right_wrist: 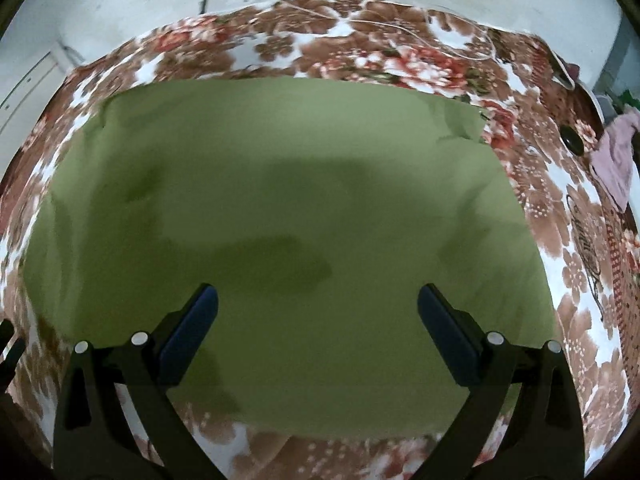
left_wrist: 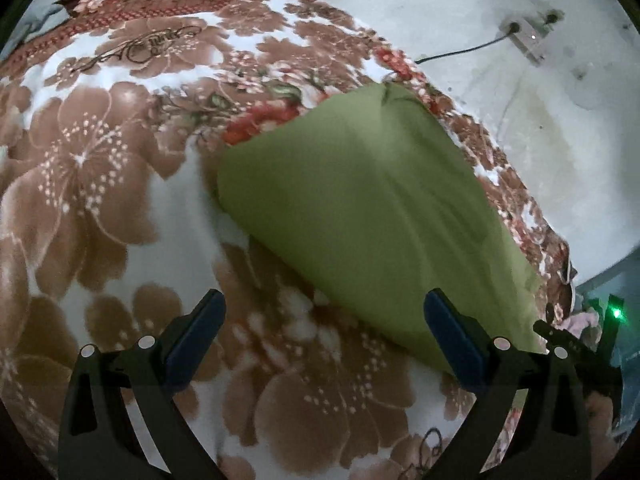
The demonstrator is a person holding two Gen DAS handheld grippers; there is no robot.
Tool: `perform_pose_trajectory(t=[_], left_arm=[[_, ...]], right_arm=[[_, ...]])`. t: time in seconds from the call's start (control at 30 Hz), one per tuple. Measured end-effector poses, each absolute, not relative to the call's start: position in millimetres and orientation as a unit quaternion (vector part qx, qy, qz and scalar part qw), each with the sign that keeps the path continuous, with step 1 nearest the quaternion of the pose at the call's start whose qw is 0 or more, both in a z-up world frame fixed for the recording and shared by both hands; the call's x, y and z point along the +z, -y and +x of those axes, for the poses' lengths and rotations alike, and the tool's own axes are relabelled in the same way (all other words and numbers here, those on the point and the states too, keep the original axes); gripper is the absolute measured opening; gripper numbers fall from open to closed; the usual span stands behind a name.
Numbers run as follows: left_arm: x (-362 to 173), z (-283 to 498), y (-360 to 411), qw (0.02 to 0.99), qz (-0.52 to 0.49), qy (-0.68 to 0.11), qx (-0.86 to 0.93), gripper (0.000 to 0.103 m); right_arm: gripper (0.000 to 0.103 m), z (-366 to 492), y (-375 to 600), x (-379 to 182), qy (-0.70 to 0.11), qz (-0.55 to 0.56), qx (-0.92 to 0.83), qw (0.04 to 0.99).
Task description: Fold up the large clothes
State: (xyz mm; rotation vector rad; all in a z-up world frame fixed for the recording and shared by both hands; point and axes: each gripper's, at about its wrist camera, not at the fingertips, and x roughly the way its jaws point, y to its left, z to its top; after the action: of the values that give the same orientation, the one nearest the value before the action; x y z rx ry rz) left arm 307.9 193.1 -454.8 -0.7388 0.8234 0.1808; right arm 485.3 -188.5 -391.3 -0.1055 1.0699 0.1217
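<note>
We see the green garment (right_wrist: 288,216) lying flat on the floral blanket (right_wrist: 400,56), filling the centre of the right wrist frame as a roughly rectangular folded panel. In the left wrist frame the same garment (left_wrist: 360,208) runs from centre toward the lower right. Our right tool (right_wrist: 318,300) hangs over its near portion, fingers spread wide, grasping nothing. Our left tool (left_wrist: 324,304) is likewise released, positioned over the blanket (left_wrist: 120,160) at the garment's lower left edge. A pale floor (left_wrist: 500,20) with a cable (left_wrist: 460,52) occupies the upper right. Pink cloth (right_wrist: 616,152) sits at the right edge.
</note>
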Motion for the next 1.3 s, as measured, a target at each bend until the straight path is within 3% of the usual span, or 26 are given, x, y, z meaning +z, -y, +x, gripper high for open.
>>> perform_pose_trajectory(t=[0.27, 0.63, 0.9, 1.03, 1.13, 1.2, 1.23, 1.27, 1.3], left_arm=[[-480.2, 331.2, -181.1, 0.838, -0.413, -0.354, 0.049, 0.097], [-517.8, 385.4, -221.2, 0.809, -0.480, -0.327, 0.092, 0.097], [-484.3, 402.4, -215.8, 0.836, -0.474, -0.276, 0.028, 0.097], [-519.9, 400.6, -221.5, 0.827, -0.462, -0.317, 0.044, 0.096], [-514.5, 404.8, -216.8, 0.826, -0.454, -0.333, 0.014, 0.093], [-504.8, 411.0, -213.3, 0.832, -0.430, -0.350, -0.015, 0.086], [-499.8, 413.1, -210.4, 0.842, -0.408, -0.352, -0.012, 0.074], [-497.8, 414.6, -207.9, 0.848, -0.391, -0.357, -0.006, 0.051], [-497.1, 416.3, -205.6, 0.854, -0.376, -0.360, 0.002, 0.042]], right_arm=[[0.098, 458.8, 182.0, -397.4, -0.518, -0.063, 0.065, 0.851], [0.098, 445.8, 183.1, -405.2, -0.527, -0.056, 0.053, 0.847], [0.098, 441.7, 171.7, -415.3, -0.536, -0.055, 0.054, 0.841], [0.098, 447.1, 173.3, -416.0, -0.540, -0.035, 0.045, 0.840], [0.098, 450.4, 175.6, -411.5, -0.538, -0.017, 0.035, 0.842], [0.098, 451.8, 173.1, -406.1, -0.528, -0.010, 0.031, 0.849], [0.098, 452.4, 165.3, -401.1, -0.514, -0.022, 0.035, 0.857], [0.098, 452.8, 155.5, -397.2, -0.501, -0.038, 0.043, 0.863], [0.098, 454.1, 147.1, -395.8, -0.494, -0.055, 0.045, 0.867]])
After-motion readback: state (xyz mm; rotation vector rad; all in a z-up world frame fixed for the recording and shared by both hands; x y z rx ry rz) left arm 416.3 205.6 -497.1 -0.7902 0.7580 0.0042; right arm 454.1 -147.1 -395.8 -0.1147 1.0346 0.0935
